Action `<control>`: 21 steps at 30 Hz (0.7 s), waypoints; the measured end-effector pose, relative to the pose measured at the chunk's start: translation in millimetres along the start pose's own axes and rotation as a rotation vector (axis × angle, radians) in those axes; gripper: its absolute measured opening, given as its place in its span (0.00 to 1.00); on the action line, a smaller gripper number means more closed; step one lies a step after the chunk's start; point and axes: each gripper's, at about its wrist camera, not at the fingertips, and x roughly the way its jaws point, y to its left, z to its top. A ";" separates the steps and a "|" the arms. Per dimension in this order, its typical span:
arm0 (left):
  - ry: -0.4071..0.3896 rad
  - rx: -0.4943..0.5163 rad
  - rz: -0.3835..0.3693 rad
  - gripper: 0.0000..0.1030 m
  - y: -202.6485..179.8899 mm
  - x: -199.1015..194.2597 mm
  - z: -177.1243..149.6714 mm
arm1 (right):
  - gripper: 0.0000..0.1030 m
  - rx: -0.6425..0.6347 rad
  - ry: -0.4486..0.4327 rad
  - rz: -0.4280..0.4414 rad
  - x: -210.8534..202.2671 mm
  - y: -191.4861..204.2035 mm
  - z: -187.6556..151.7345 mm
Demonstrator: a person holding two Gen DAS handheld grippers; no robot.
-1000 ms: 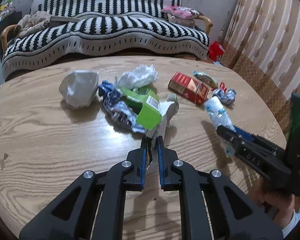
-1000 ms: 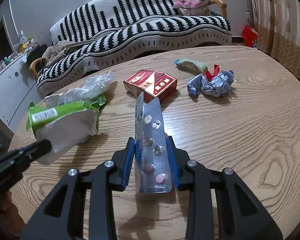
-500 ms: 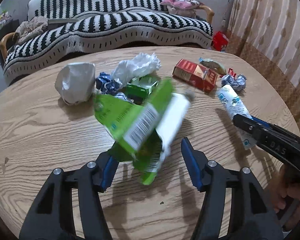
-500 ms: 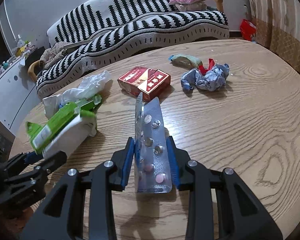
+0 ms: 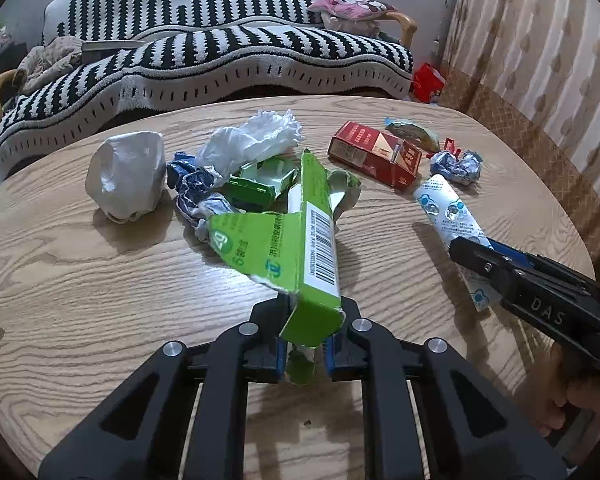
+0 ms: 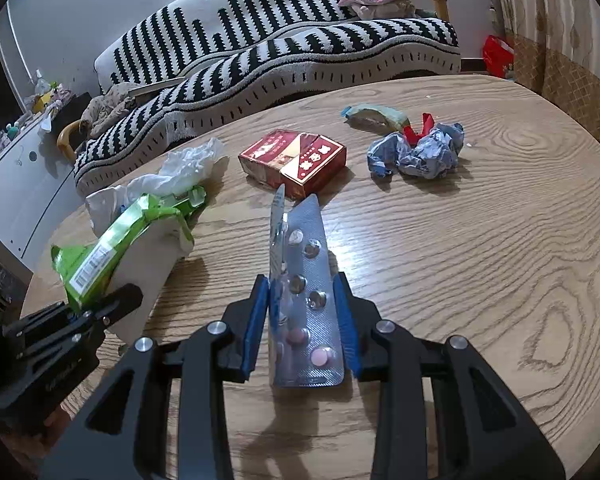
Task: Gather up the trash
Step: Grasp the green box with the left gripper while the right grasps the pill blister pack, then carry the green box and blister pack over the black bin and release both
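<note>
A: Left wrist view?
B: Left gripper (image 5: 306, 354) had just clamped onto the torn green carton (image 5: 296, 248), held above the table (image 5: 80, 280), nearer the camera than the red box (image 5: 376, 156).
A: Right wrist view?
B: Right gripper (image 6: 304, 320) gripped the pill blister pack (image 6: 306, 300), prob. two sheets, also nearer than the red box (image 6: 294, 160).

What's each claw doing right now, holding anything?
Left claw: has just been closing, now shut on the torn green carton.
Right claw: shut on the blister pack of pills.
</note>
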 end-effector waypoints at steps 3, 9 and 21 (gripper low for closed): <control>0.003 -0.016 0.004 0.12 1.3 -3.1 -0.4 | 0.33 0.001 0.002 0.006 -0.6 0.4 -0.9; 0.004 -0.063 0.017 0.12 0.8 -19.0 -0.3 | 0.32 0.023 -0.022 0.049 -17.3 3.0 -2.5; 0.013 0.110 -0.298 0.12 -185.9 -110.1 -62.3 | 0.32 0.275 -0.227 0.013 -210.1 -151.3 -93.5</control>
